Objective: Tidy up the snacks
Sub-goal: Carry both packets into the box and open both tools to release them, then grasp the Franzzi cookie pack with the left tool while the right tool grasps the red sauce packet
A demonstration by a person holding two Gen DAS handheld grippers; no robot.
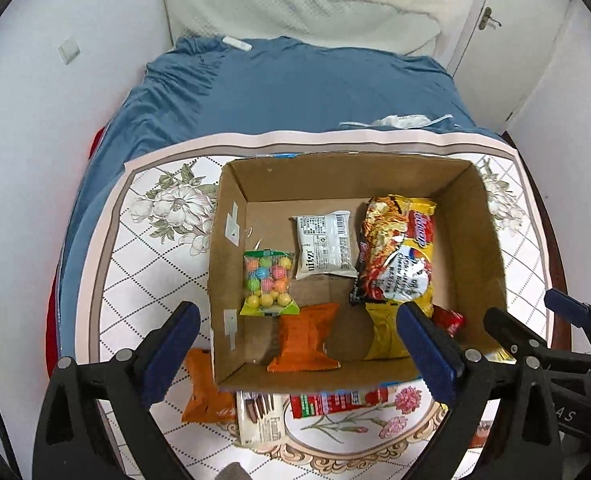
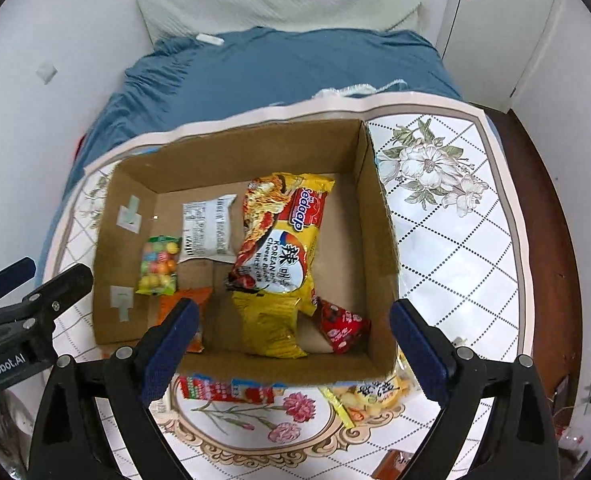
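An open cardboard box (image 1: 231,208) (image 2: 379,216) stands on the floral table. Inside lie a bag of coloured candy balls (image 1: 269,282) (image 2: 158,266), a white packet (image 1: 324,243) (image 2: 209,228), a yellow Sedaap noodle pack (image 1: 395,256) (image 2: 281,236), another yellow pack (image 1: 383,332) (image 2: 269,326), an orange packet (image 1: 305,338) (image 2: 193,298) and a small red packet (image 1: 449,318) (image 2: 343,326). My left gripper (image 1: 295,354) is open and empty above the box's near edge. My right gripper (image 2: 291,354) is open and empty above the box's near right part.
On the table in front of the box lie an orange packet (image 1: 207,392), a cookie box (image 1: 261,416), a red packet (image 1: 335,402) (image 2: 223,390) and a yellow snack bag (image 2: 375,396). A blue bed (image 1: 295,88) lies behind the table. The table's edge runs at the right (image 2: 551,240).
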